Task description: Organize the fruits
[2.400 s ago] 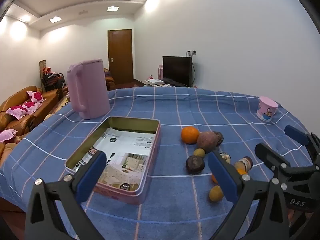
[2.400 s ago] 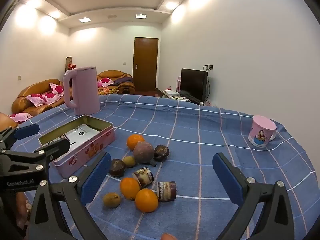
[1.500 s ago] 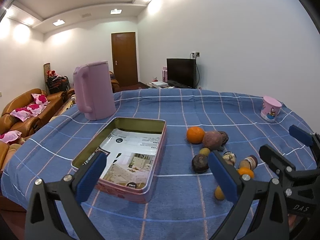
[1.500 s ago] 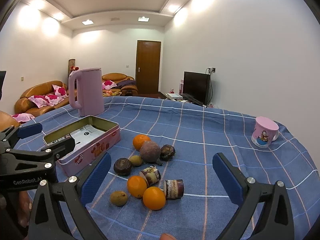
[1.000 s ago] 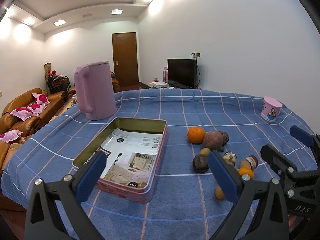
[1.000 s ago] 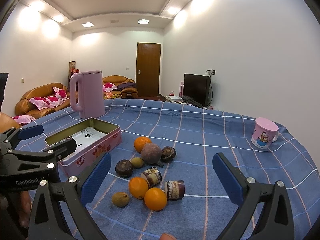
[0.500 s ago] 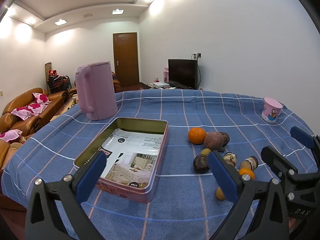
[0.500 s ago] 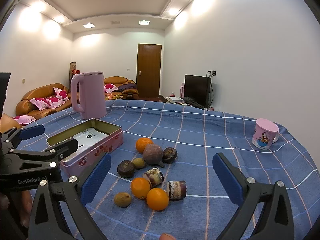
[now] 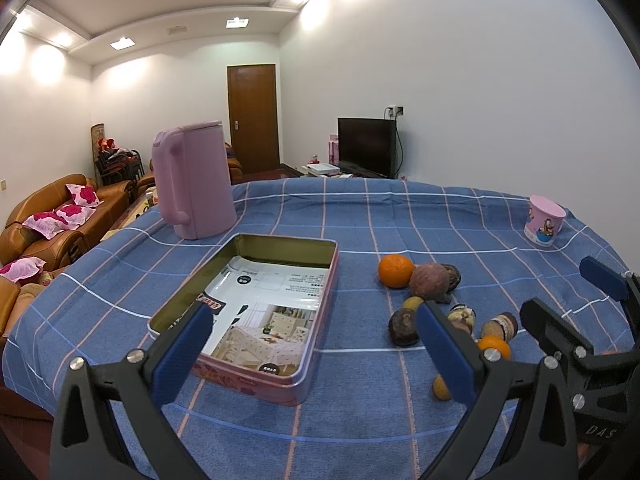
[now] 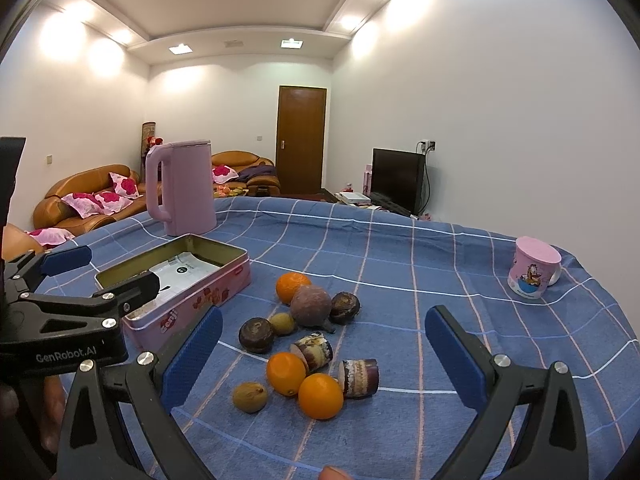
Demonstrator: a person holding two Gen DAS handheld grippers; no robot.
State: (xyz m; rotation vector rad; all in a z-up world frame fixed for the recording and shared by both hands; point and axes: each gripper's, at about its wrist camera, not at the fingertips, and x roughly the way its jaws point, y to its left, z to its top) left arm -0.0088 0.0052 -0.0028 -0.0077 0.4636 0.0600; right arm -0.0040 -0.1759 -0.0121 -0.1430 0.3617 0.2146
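Comparing with a moment ago, little differs: the fruit pile and the tin sit a touch lower and farther in both views, as if both grippers have eased back and up, and nothing on the cloth has shifted. The left gripper [image 9: 314, 350] hangs with its jaws wide and empty above the near end of the tin [image 9: 320, 364], with the fruit off to its right. The right gripper [image 10: 322, 350] is likewise spread wide, holding nothing, and the fruit lies on the cloth [image 10: 400, 272] ahead of it, framed between its fingers [image 10: 192, 358]. Right of the tin and apart from it, an orange [image 10: 293, 287] lies farthest back, touching a dull purple-brown round fruit [image 10: 311, 306], which has a dark wrinkled one [image 10: 345, 307] at its right. Nearer come a dark round fruit [image 10: 256, 335] and a small olive one [image 10: 283, 323], then two short cut stalk pieces [image 10: 313, 352] with striped purple skin, two more oranges [image 10: 320, 396] touching each other, and a small tan fruit [image 10: 250, 397] nearest. Inside the tin lies only a printed sheet. Behind the tin stands a pink kettle [image 9: 192, 180]; a pink cup [image 10: 534, 268] sits well away to its right.
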